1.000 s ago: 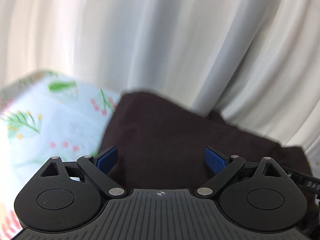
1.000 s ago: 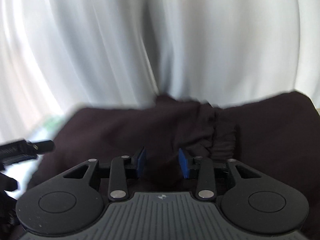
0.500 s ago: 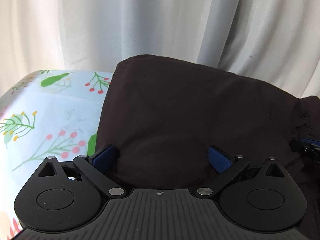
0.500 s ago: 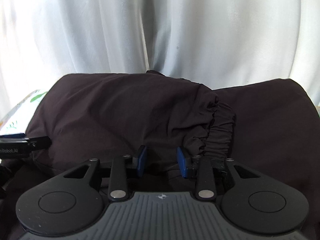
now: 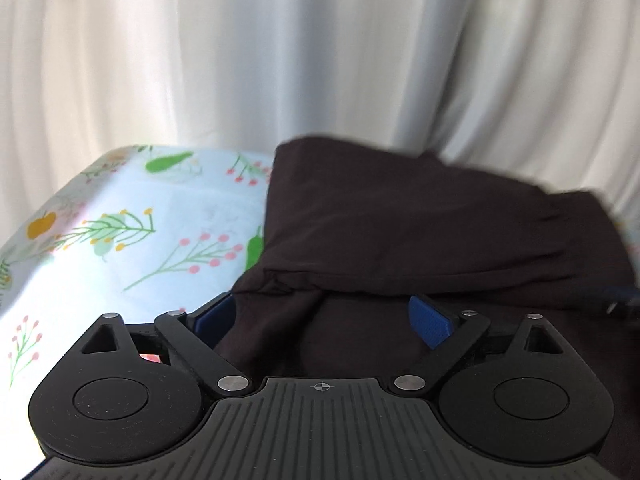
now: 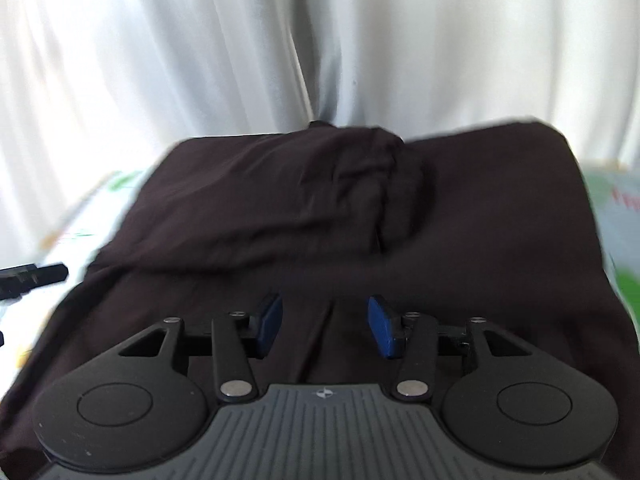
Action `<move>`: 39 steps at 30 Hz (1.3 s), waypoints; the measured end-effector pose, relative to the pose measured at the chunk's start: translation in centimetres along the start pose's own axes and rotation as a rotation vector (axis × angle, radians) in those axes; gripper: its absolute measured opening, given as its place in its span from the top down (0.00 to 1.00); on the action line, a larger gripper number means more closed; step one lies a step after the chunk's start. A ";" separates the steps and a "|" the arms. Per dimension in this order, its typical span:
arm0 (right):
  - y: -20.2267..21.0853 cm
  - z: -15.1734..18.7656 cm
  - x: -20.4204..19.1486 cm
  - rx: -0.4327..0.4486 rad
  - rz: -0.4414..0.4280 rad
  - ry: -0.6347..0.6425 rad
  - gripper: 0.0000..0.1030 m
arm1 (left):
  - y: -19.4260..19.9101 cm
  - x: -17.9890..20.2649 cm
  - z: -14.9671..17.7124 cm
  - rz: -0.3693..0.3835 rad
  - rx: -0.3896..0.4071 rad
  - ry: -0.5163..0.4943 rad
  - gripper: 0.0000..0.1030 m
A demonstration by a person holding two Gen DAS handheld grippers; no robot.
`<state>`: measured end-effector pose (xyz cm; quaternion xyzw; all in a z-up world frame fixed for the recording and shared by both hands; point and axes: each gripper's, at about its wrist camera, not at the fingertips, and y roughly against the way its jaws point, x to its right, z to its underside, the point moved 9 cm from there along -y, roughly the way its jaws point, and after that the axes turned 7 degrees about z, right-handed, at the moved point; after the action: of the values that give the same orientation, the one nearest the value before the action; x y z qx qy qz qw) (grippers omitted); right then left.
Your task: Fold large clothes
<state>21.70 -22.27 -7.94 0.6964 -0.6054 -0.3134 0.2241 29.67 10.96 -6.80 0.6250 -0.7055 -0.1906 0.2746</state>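
Hovering low over the dark brown garment [image 5: 420, 232], the left gripper [image 5: 322, 316] gapes wide and grips nothing; the right gripper [image 6: 325, 326] is parted too, empty, above the same cloth. One layer already lies doubled over with a gathered cuff [image 6: 396, 184] on top, so further folds likely remain. The floral tablecloth [image 5: 132, 232] offers free room leftward; white curtains [image 5: 320, 60] hang close behind.

Left gripper [image 5: 323, 318]: jaws spread wide, nothing pinched between the blue pads [image 5: 430, 322], held low and pointing forward.
Right gripper [image 6: 325, 326]: jaws parted, a narrower gap than the left, blue pads [image 6: 382, 326] clamping nothing, level and facing ahead.
Spacing: left gripper's tip shows at the right wrist view's left edge.
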 end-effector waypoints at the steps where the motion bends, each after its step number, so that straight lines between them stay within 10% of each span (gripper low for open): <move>1: 1.9 1.1 1.0 0.002 -0.002 -0.025 0.48 | 2.5 0.2 0.3 0.030 0.025 0.020 0.01; 8: 12.9 8.7 9.5 -0.025 0.111 -0.184 0.34 | 11.6 -3.2 6.7 0.046 -0.080 0.158 0.00; 15: 16.9 14.5 16.3 -0.103 0.190 -0.355 0.33 | 12.2 -11.3 13.6 -0.100 -0.222 0.378 0.00; 23: 19.1 16.2 20.0 -0.117 0.287 -0.362 0.32 | 11.9 -12.9 15.9 -0.072 -0.292 0.445 0.11; 32: 18.2 18.6 19.1 -0.171 0.102 -0.420 0.42 | 13.2 -12.2 16.5 0.016 -0.291 0.448 0.56; 39: 18.2 18.7 19.4 -0.166 0.006 -0.509 0.57 | 13.3 -12.1 16.6 0.078 -0.303 0.477 0.51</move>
<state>-2.96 -43.11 -11.65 0.5728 -0.6165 -0.5263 0.1220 9.78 23.60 -13.34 0.5765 -0.6079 -0.1305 0.5302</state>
